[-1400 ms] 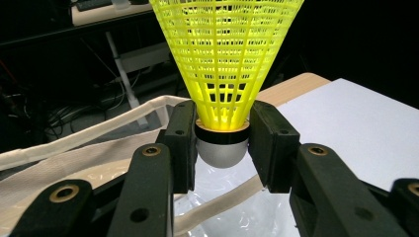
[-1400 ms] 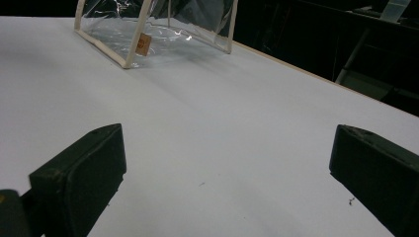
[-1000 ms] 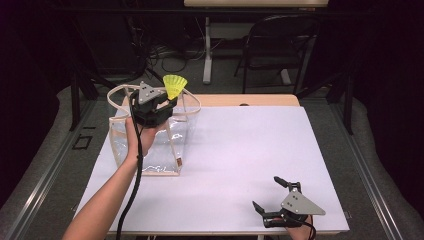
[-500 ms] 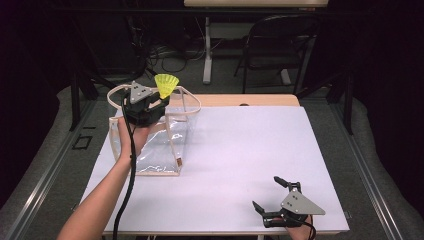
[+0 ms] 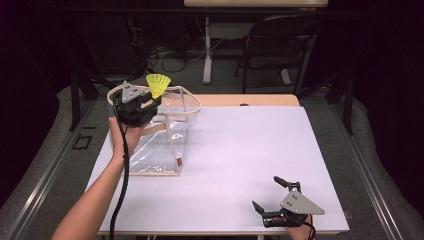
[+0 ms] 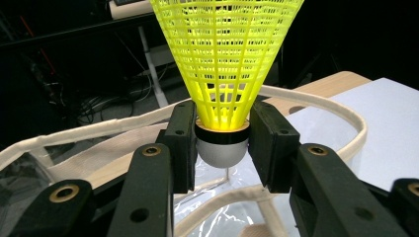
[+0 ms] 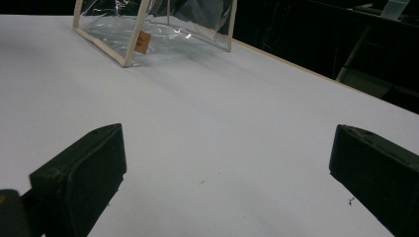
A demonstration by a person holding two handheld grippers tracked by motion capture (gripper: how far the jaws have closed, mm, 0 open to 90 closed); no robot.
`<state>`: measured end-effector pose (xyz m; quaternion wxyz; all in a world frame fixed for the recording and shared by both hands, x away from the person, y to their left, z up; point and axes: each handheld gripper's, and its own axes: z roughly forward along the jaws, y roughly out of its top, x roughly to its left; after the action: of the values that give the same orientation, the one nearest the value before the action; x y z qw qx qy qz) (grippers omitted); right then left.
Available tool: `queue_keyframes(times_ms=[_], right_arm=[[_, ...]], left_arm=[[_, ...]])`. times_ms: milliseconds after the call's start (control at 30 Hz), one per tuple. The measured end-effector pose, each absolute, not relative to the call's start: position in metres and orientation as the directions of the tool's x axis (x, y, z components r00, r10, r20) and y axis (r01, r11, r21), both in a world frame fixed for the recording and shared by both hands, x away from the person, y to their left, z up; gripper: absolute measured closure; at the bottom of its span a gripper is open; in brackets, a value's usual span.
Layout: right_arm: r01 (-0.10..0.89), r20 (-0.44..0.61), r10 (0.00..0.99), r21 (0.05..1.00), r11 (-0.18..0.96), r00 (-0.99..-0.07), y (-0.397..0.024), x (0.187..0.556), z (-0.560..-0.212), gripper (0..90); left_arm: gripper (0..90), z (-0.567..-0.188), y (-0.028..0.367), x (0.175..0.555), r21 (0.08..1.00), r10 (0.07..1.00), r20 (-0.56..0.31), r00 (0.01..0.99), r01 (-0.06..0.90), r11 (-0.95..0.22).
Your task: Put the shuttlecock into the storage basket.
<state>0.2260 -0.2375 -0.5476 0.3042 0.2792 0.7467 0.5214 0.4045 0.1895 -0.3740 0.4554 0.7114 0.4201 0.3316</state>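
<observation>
A yellow mesh shuttlecock with a grey-white cork stands upright between the jaws of my left gripper, which is shut on its base. I hold it over the open top of a clear plastic bag with cream trim and handles, at the table's far left. My right gripper rests near the front right edge of the white table, jaws wide open, nothing between them. The bag lies far ahead of it.
A wooden strip borders the table's far edge. Behind it stand a dark chair, a table leg and cables on the floor. The white surface between bag and right gripper is bare.
My left hand has carried the shuttlecock leftward along the bag's open top. The right gripper has stayed put.
</observation>
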Motion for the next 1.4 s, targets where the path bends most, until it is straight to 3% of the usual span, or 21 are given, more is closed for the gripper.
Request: queue_keyframes(times_ms=[1400], right_arm=[[0.102, -0.167, 0.734, 0.947, 0.306, -0.659, -0.237, 0.226, -0.548, 0.7]], left_arm=[[64.3, -0.397, 0.221, 0.433, 0.824, 0.906, 0.081, 0.416, 0.483, -0.296]])
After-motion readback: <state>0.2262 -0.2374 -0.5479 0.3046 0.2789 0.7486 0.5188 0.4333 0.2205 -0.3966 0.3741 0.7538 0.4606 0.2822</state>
